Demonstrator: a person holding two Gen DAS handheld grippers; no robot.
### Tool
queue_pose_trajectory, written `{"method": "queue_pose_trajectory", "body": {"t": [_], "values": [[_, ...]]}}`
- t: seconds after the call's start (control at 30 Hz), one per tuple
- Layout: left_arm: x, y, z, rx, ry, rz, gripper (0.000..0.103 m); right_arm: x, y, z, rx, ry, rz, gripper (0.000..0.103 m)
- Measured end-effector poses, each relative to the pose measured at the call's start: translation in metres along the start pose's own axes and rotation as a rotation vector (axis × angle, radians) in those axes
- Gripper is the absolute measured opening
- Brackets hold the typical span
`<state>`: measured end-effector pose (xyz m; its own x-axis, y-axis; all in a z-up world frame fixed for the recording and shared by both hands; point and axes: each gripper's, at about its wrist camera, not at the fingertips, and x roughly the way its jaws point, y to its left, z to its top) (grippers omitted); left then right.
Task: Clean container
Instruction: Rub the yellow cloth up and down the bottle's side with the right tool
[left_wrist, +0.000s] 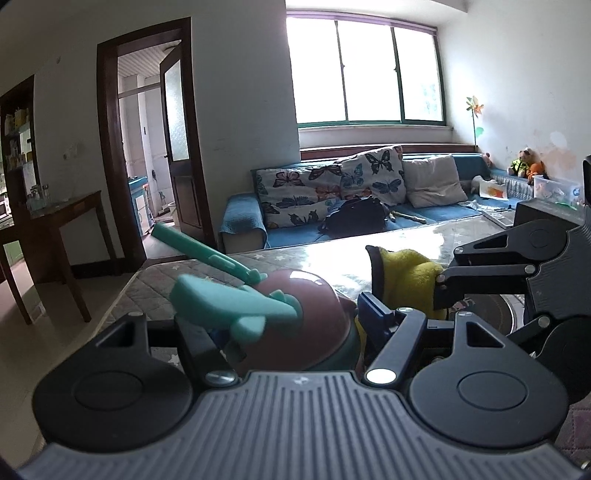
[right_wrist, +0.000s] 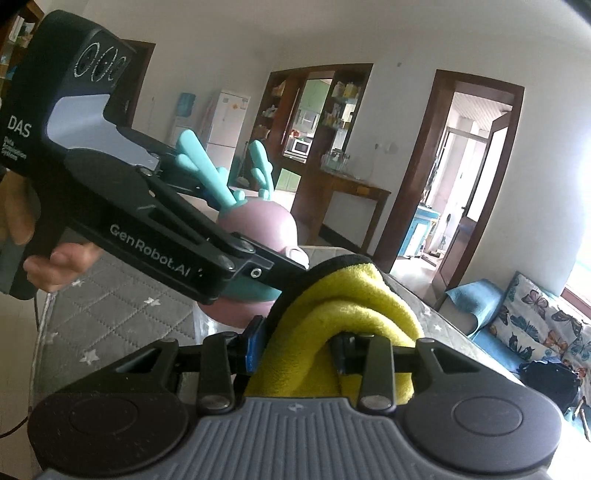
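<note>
Pink and topped with teal antlers, the container is pinched between the fingers of the left gripper above the quilted table, while a yellow cloth is clamped in the right gripper, pressed just beside the container's right flank.

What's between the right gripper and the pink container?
The yellow cloth, clamped in the right gripper, bunched up against the container. Right wrist view shows it best; the left gripper holds the container.
</note>
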<state>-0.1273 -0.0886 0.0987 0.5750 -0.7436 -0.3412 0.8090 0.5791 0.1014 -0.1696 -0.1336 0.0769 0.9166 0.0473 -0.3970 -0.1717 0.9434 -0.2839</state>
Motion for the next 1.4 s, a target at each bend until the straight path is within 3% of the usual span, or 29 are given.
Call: {"method": "queue_pose_trajectory", "body": {"t": [0.23, 0.37, 0.67, 0.83, 0.9, 1.1, 1.4], "values": [[-0.001, -0.001, -0.003, -0.013, -0.005, 0.0, 0.069, 0.006, 0.001, -0.011, 0.014, 0.031, 0.025, 0.039], [-0.001, -0.003, -0.003, -0.008, -0.01, -0.002, 0.069, 0.01, 0.008, -0.018, 0.002, 0.068, 0.049, 0.046], [0.0, -0.002, -0.003, -0.023, -0.013, 0.005, 0.069, 0.02, 0.016, -0.039, 0.019, 0.159, 0.089, 0.046], [-0.003, -0.002, -0.002, -0.071, -0.013, 0.026, 0.069, 0.017, 0.014, -0.046, 0.054, 0.171, 0.09, 0.044], [-0.005, -0.002, -0.002, -0.094, -0.014, 0.034, 0.069, 0.015, 0.012, -0.046, 0.076, 0.165, 0.085, 0.034], [-0.012, 0.001, 0.003, -0.105, -0.036, 0.036, 0.069, 0.011, 0.005, -0.042, 0.126, 0.134, 0.062, 0.022], [-0.007, 0.009, 0.002, -0.083, -0.014, -0.009, 0.069, 0.005, -0.004, -0.018, 0.108, 0.06, 0.025, 0.019]]}}
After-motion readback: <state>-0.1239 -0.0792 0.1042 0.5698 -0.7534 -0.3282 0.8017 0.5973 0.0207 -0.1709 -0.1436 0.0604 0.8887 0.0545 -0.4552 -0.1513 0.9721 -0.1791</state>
